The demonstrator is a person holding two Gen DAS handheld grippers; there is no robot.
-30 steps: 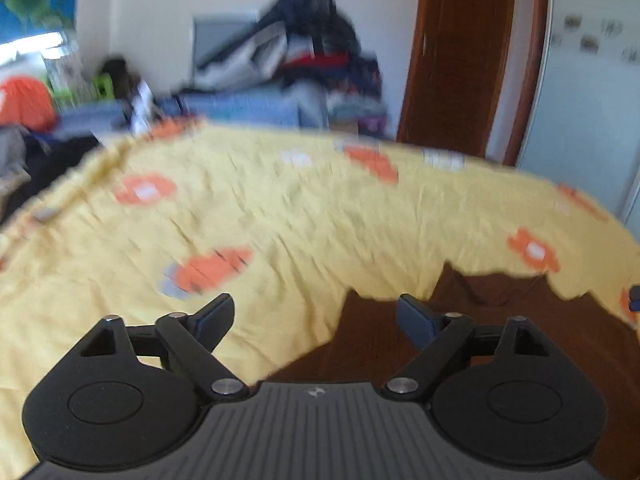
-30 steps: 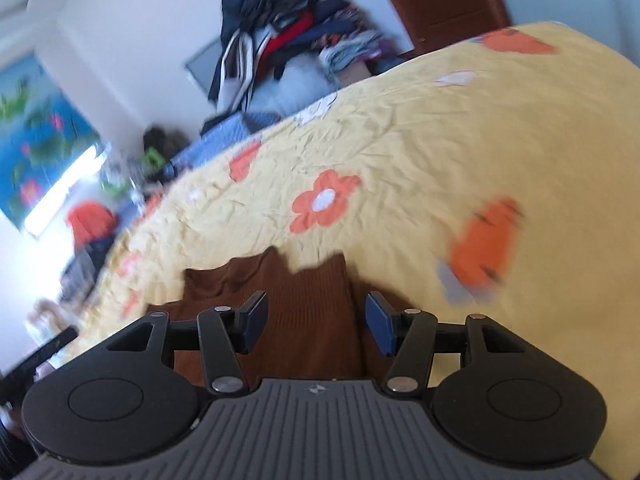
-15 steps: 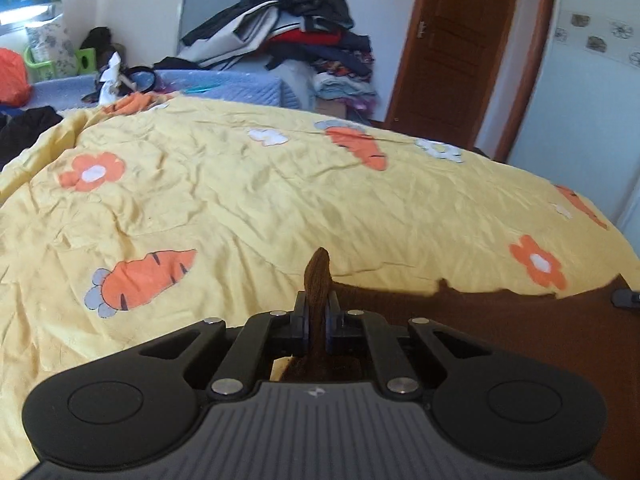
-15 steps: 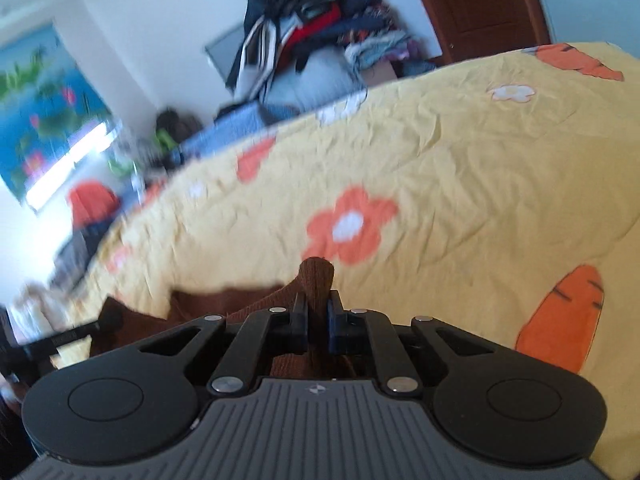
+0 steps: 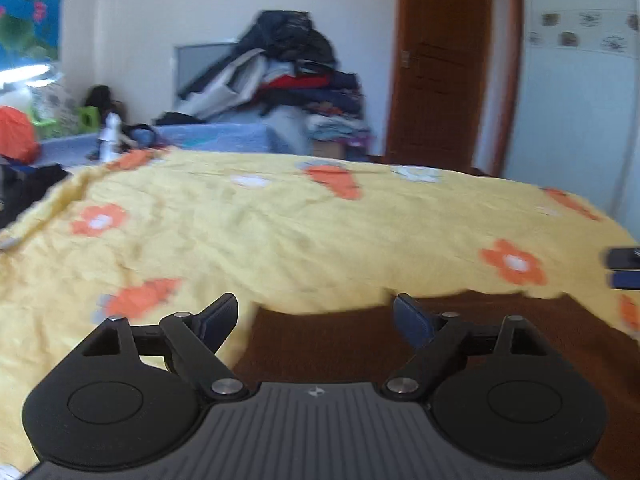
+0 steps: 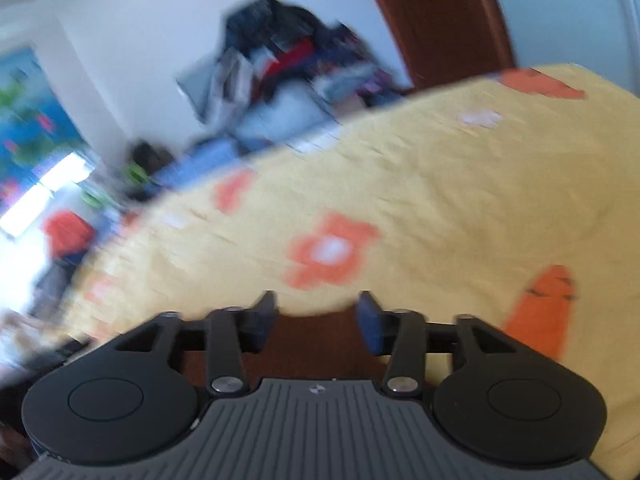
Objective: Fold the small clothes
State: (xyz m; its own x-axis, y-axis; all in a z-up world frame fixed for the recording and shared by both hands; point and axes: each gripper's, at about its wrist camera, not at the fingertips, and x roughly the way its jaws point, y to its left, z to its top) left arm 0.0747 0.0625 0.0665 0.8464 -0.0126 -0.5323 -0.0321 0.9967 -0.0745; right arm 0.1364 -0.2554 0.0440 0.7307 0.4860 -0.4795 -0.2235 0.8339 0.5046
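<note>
A dark brown knit garment (image 5: 360, 340) lies flat on the yellow bed cover (image 5: 300, 232), low in both wrist views. My left gripper (image 5: 316, 316) hovers over its upper left edge with jaws opening wide; the fabric lies below, not pinched. My right gripper (image 6: 316, 320) stands over the garment (image 6: 320, 348) near its top edge, jaws also opening, with nothing pressed between the pads. The tip of the right gripper (image 5: 624, 268) shows at the right rim of the left wrist view. Both pictures are blurred.
The bed cover has orange flower (image 6: 332, 252) and carrot (image 6: 548, 308) prints. Behind the bed a heap of clothes (image 5: 288, 76) rests on a low unit, beside a brown door (image 5: 444, 64). Clutter and an orange bag (image 5: 16, 136) lie at the far left.
Half a second ago each gripper was shut on a raised pinch of the brown garment. Now both stand open and the fabric has dropped flat. Both views have shifted and blurred.
</note>
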